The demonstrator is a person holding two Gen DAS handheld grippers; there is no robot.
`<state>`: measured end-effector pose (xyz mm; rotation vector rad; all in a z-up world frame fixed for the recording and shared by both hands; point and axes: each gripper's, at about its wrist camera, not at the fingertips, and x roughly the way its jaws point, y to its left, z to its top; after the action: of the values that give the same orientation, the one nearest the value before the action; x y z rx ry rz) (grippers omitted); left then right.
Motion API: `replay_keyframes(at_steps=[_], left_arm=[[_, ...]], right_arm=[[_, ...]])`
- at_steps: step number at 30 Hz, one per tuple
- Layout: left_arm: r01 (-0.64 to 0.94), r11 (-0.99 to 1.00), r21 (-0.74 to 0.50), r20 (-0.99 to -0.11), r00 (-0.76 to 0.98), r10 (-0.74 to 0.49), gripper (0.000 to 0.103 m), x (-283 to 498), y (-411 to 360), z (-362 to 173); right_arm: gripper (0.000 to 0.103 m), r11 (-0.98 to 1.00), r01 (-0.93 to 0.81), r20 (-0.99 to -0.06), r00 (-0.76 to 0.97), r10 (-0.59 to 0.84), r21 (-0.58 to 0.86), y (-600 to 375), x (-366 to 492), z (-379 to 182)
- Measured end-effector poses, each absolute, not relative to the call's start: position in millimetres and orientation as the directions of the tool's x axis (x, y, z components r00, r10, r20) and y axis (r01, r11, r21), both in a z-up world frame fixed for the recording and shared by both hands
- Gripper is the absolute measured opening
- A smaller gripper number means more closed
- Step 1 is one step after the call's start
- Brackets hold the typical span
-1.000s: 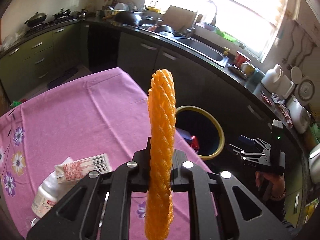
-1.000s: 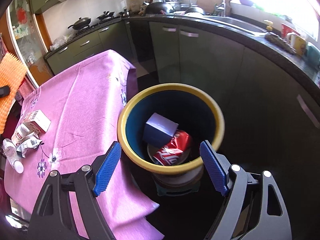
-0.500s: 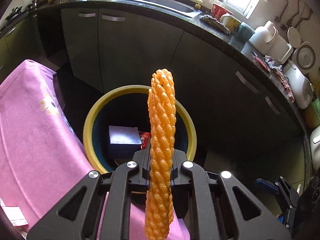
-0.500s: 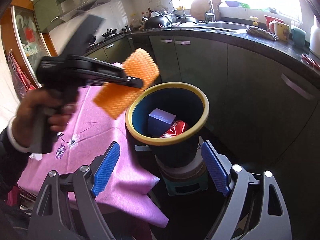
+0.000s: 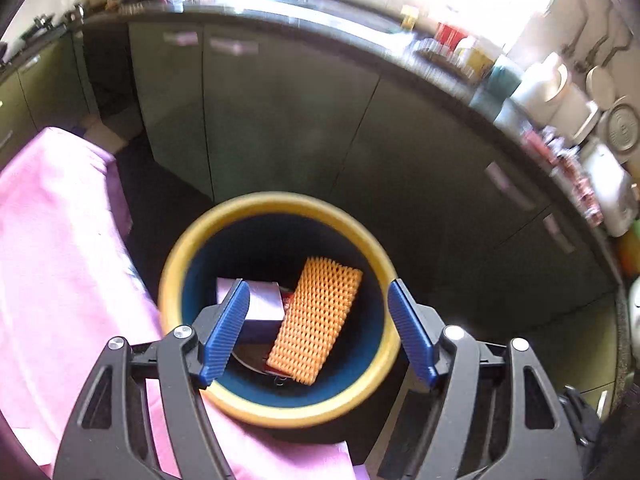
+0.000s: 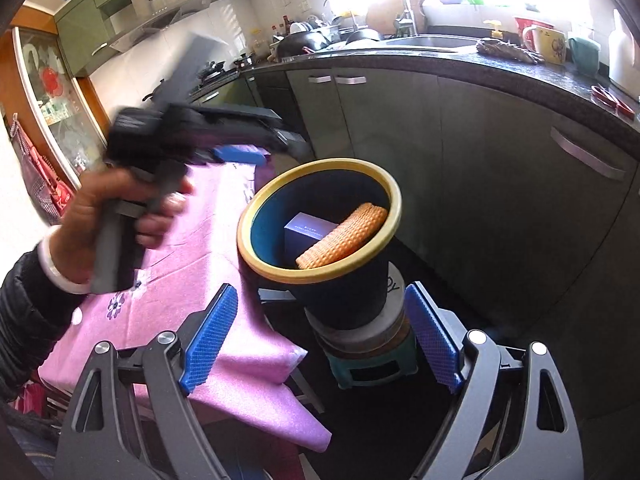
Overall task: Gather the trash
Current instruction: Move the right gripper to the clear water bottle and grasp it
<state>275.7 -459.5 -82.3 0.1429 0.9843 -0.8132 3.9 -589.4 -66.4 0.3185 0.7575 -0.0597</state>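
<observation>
An orange foam net [image 5: 316,320] lies inside the yellow-rimmed dark blue trash bin [image 5: 280,412], on a purple box [image 5: 260,304]. My left gripper [image 5: 320,332] is open and empty, just above the bin's mouth. In the right wrist view the bin [image 6: 276,272] stands on a stool beside the table, with the orange net [image 6: 344,236] and purple box [image 6: 308,232] inside. The left gripper [image 6: 256,148] hovers up and left of the bin. My right gripper [image 6: 320,344] is open and empty, in front of the bin.
A table with a pink flowered cloth [image 6: 180,280] stands left of the bin. Dark kitchen cabinets [image 6: 480,160] and a cluttered counter run behind and to the right. The bin sits on a small stool [image 6: 372,364].
My left gripper opened and dropped the orange foam net into the bin. The right gripper pulled back a little and stayed open.
</observation>
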Motion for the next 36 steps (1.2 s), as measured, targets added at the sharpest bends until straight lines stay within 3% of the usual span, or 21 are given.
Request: replay_keyframes(at_steps=[5,10,14,19,27,31,36], left_arm=[[0.668,0.708,-0.23,-0.665,0.423,-0.616,0.084,238.4,-381.5,-15.1],[0.628,0.754,-0.191,-0.56,0.561,-0.609,0.089,191.0,-282.5,34.4],[0.555,0.806,-0.206,-0.525,0.632,-0.57,0.095,160.9,-198.3,44.9],[0.356,0.917,-0.177,-0.497,0.772,-0.396,0.096,127.7,-93.8,40.1],[0.072,0.971,-0.23,-0.501,0.846,-0.181,0.096,87.0,41.2,19.9],[-0.028,0.976,-0.214,-0.491,0.867,-0.083,0.096,64.4,77.2,20.6],[-0.075,0.973,-0.219,-0.47,0.882,-0.038,0.096,46.6,100.2,25.6]], right_arm=[[0.084,0.958,0.092,-0.686,0.717,0.125,0.271,-566.1,16.9,-62.2],[0.084,0.967,-0.045,-0.685,0.698,0.21,0.251,-518.1,35.4,-52.8],[0.084,0.946,-0.215,-0.686,0.651,0.325,0.244,-459.7,51.0,-47.3],[0.084,0.862,-0.45,-0.692,0.546,0.473,0.233,-366.3,70.9,-45.9],[0.084,0.648,-0.742,-0.689,0.38,0.618,0.173,-226.1,95.6,-48.9],[0.084,0.558,-0.819,-0.699,0.322,0.638,0.132,-182.5,112.2,-47.6],[0.084,0.488,-0.869,-0.779,0.251,0.574,0.08,-136.0,137.8,-68.1]])
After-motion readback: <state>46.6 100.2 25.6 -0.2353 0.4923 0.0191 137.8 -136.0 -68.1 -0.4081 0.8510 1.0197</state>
